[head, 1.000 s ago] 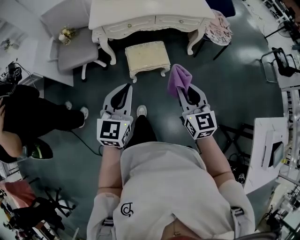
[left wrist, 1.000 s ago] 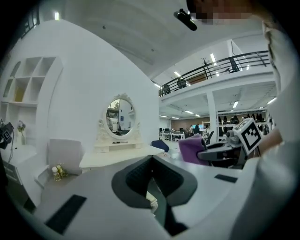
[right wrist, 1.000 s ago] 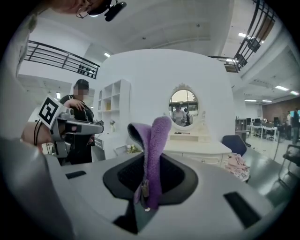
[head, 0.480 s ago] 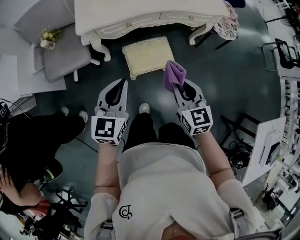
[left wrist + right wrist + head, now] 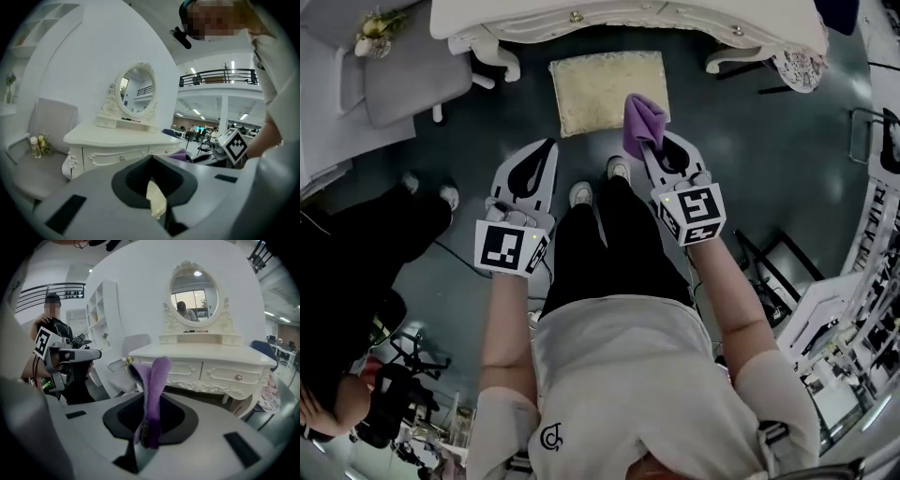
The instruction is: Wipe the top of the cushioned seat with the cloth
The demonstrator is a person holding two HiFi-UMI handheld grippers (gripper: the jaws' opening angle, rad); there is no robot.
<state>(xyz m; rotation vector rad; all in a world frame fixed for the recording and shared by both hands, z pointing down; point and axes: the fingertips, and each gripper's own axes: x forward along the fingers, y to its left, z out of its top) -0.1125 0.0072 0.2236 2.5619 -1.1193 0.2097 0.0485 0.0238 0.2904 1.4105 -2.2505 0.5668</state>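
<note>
Now our right gripper pinches the purple cloth over the near edge of the cushioned seat — our left gripper hangs alongside, jaws pressed together, empty.

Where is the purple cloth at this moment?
In the head view, the purple cloth is held in the right gripper, right of centre, showing over the near right corner of the cushioned seat in front of the white dressing table.
</note>
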